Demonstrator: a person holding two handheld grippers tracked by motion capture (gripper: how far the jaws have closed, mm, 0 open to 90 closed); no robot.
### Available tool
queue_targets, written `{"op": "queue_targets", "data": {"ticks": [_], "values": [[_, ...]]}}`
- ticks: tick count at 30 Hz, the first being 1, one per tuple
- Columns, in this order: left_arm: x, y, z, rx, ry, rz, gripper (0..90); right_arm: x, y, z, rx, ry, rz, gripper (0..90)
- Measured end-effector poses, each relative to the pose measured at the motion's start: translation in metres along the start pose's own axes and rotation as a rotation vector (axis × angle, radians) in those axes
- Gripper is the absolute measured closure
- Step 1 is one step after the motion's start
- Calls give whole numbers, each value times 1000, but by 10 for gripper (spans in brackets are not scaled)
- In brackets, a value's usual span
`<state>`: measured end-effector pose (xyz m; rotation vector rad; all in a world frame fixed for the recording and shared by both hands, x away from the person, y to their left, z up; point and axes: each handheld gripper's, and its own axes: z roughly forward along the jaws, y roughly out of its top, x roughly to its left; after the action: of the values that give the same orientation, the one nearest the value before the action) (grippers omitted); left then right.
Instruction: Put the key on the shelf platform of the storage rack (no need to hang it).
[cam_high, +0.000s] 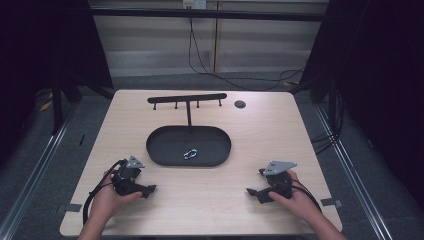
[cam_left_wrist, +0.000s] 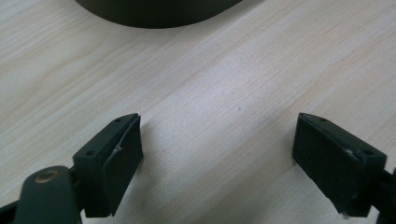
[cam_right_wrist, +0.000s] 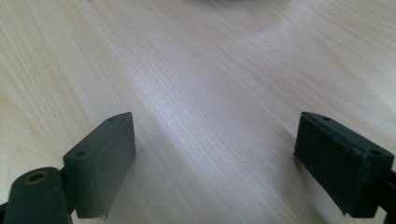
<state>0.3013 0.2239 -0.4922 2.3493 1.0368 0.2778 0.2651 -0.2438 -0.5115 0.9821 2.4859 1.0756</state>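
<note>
A black oval tray (cam_high: 165, 150) lies at the middle of the wooden table, with a small silver carabiner (cam_high: 190, 154) inside it. From the tray's far side rises a black T-shaped rack (cam_high: 187, 98) with several pegs. My left gripper (cam_high: 149, 190) rests on the table near the front left, held by a hand. In the left gripper view this gripper (cam_left_wrist: 218, 147) is open over bare wood, with the tray's rim (cam_left_wrist: 154, 16) just ahead. My right gripper (cam_high: 252, 192) rests at the front right and, in its own view, stands open (cam_right_wrist: 215, 149) with nothing between its fingers.
A small dark round disc (cam_high: 240, 104) sits on the table near the back right of the rack. Cables (cam_high: 210, 65) run across the floor behind the table. Bits of tape (cam_high: 331, 202) mark the table's front corners.
</note>
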Motion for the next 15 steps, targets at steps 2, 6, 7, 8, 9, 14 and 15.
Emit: {"op": "queue_targets", "data": {"ticks": [2,6,7,8,9,14,15], "values": [[1,-2,0,-17,1,4,147,0,0,0,0,0,0,120],[2,-4,1,-37,0,9,132,0,0,0,0,-1,1,120],[2,-4,1,-35,0,12,128,0,0,0,0,0,0,120],[2,-4,1,-31,-1,14,123,0,0,0,1,-2,1,120],[2,-4,1,-31,-1,17,119,0,0,0,0,-2,1,120],[3,-6,1,-48,-5,20,116,0,0,0,-1,-2,1,120],[3,-7,1,-51,-3,19,115,0,0,0,-1,-3,2,120]]}}
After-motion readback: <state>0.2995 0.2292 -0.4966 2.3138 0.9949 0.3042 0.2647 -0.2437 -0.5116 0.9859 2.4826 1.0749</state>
